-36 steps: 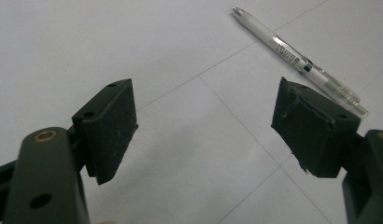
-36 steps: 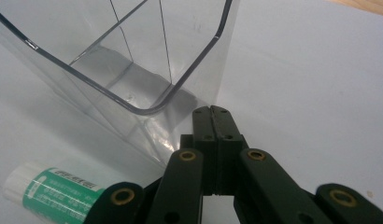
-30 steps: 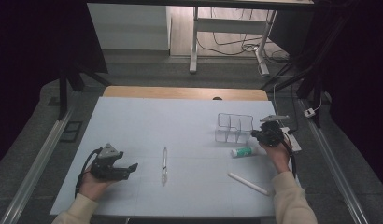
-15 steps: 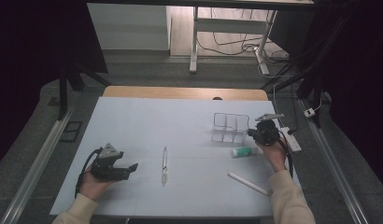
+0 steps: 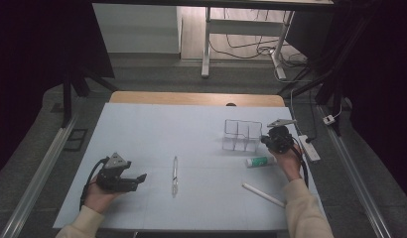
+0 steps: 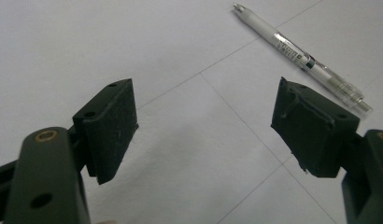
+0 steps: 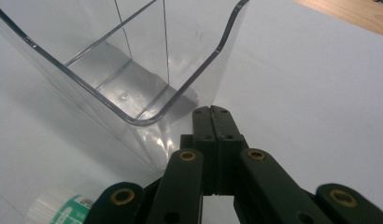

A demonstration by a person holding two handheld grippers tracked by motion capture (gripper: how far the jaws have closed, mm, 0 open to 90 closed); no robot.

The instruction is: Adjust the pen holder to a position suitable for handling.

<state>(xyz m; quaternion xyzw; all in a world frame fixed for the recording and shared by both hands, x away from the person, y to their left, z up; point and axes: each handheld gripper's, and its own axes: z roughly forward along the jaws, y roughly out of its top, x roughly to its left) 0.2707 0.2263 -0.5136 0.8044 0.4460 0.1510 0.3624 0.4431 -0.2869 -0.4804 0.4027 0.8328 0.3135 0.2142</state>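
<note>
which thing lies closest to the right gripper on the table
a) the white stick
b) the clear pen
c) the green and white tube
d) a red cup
c: in the high view the green and white tube lies just below the right gripper, nearer than the white stick or the clear pen; its capped end also shows beside that gripper's closed jaws in the right gripper view.

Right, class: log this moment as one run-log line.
left gripper open, near pen | right gripper shut, against clear organizer | glue stick on table
</note>
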